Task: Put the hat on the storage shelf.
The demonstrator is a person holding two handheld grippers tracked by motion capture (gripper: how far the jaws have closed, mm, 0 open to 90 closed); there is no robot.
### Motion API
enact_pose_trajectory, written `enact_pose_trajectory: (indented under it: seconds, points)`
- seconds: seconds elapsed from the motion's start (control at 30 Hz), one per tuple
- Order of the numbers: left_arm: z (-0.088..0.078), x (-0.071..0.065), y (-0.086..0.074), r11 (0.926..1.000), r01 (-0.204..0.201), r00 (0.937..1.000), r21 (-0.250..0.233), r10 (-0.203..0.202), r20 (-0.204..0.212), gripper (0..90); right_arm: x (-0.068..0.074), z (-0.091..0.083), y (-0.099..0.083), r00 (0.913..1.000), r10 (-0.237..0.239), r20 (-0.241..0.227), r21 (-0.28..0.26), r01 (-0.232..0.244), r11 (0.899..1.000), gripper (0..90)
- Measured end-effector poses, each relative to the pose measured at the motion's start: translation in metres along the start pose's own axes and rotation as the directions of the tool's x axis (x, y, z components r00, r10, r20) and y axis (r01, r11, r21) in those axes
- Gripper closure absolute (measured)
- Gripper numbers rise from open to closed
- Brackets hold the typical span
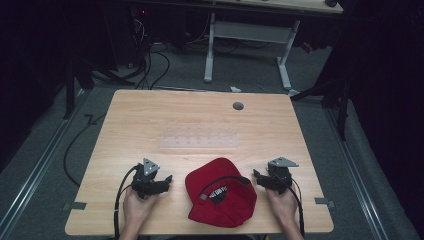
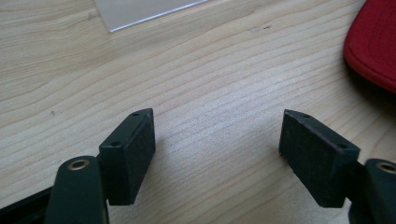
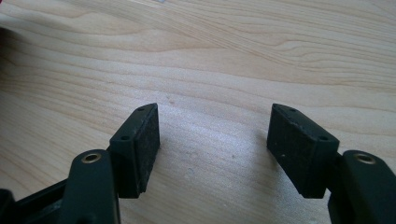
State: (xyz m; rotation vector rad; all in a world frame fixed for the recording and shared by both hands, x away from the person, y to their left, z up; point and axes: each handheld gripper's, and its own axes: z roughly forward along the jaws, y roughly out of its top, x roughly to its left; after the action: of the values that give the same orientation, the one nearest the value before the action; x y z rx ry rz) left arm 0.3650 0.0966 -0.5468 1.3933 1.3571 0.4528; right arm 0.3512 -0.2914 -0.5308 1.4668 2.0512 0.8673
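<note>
i see the red cap [image 1: 221,192] lying on the wooden table [image 1: 150,115] near its front edge, black strap and a label facing up (the print looks too small to read). my left gripper [image 1: 169,178] rests on the table just left of the cap, jaws spread wide with bare wood between them. my right gripper [image 1: 255,174] sits just right of the cap, jaws equally parted, gripping nothing. a clear plastic sheet [image 1: 199,138] lies just behind the cap.
</note>
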Motion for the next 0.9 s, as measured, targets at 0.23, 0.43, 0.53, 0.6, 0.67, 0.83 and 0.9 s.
enact_pose_trajectory:
  seconds: [0.23, 0.43, 0.53, 0.6, 0.67, 0.83, 0.9]
  points:
    - [0.0000, 0.0000, 0.0000, 1.0000, 0.000, 1.0000, 0.000, 0.000, 0.000, 27.3, 0.0000, 0.0000, 0.0000, 1.0000, -0.001, 0.001, 0.000, 0.001, 1.000, 34.8]
    - [0.0000, -0.0001, 0.0000, 1.0000, 0.001, 1.0000, 0.000, -0.001, -0.001, 27.3, 0.0000, 0.0000, 0.0000, 1.0000, 0.000, 0.000, 0.000, 0.000, 1.000, 34.8]
    - [-0.0001, -0.0001, 0.0000, 1.0000, 0.001, 1.0000, 0.000, -0.001, -0.001, 27.3, 0.0001, 0.0000, 0.0000, 1.0000, 0.001, 0.001, 0.000, -0.001, 1.000, 34.8]
    - [-0.0001, -0.0001, 0.0000, 1.0000, 0.000, 1.0000, 0.000, 0.000, -0.001, 27.3, 0.0001, 0.0000, 0.0000, 1.0000, 0.001, 0.001, 0.000, -0.001, 1.000, 34.8]
    - [-0.0001, -0.0001, 0.0000, 1.0000, 0.000, 1.0000, 0.000, 0.000, -0.002, 27.3, 0.0001, 0.0000, 0.0000, 1.0000, 0.000, 0.001, 0.000, 0.000, 1.000, 34.8]
    - [-0.0005, -0.0002, -0.0004, 1.0000, -0.001, 1.0000, -0.001, 0.001, -0.003, 27.3, 0.0002, -0.0003, -0.0003, 1.0000, -0.001, 0.001, 0.000, 0.001, 1.000, 34.2]
    - [-0.0005, -0.0002, -0.0004, 1.0000, -0.002, 1.0000, -0.001, 0.002, -0.003, 27.4, 0.0001, -0.0004, -0.0006, 0.9999, -0.010, -0.005, 0.000, 0.010, 1.000, 33.2]
